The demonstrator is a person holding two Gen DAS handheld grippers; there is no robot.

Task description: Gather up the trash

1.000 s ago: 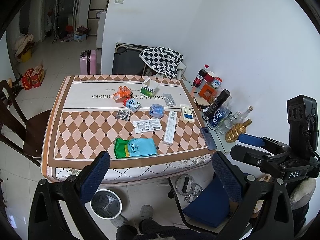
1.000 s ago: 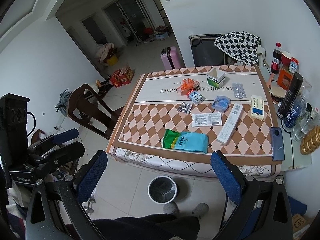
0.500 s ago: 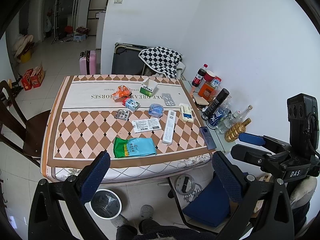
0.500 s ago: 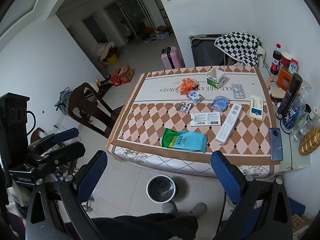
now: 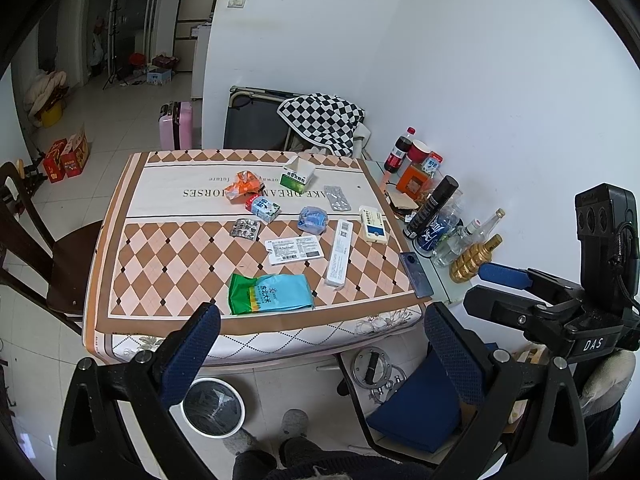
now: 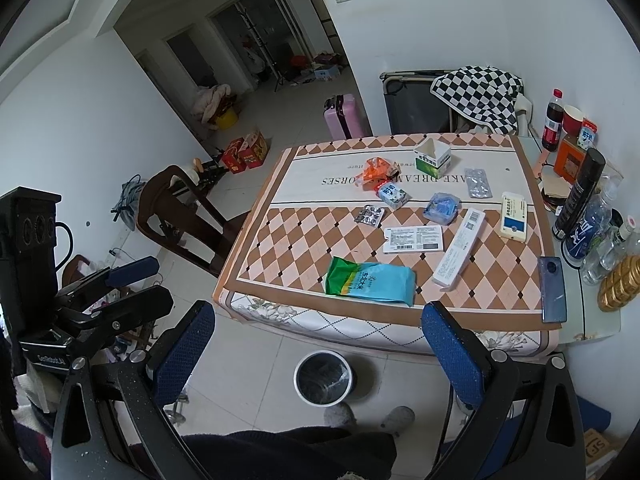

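Print on the green-and-blue packet (image 5: pixel 271 294) is too small to read. It lies flat near the tabletop (image 5: pixel 160 264) front edge, long axis 9-to-3. Left gripper (image 5: pixel 320 344) and right gripper (image 6: pixel 320 340) hover short of it, fingers spread, empty. Bin (image 6: pixel 324 376) on floor, 6 o'clock.

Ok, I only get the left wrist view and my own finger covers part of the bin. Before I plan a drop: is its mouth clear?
Observer: Yes. The right wrist view shows the whole bin on the floor in front of the table, with its mouth uncovered.
Operator: Anything crowding it?
Observer: Only the person's slippers, just on the near side and not touching it.
Operator: How does my left gripper look from outside?
Observer: The left gripper is short of the table, with its fingers apart and nothing between them.
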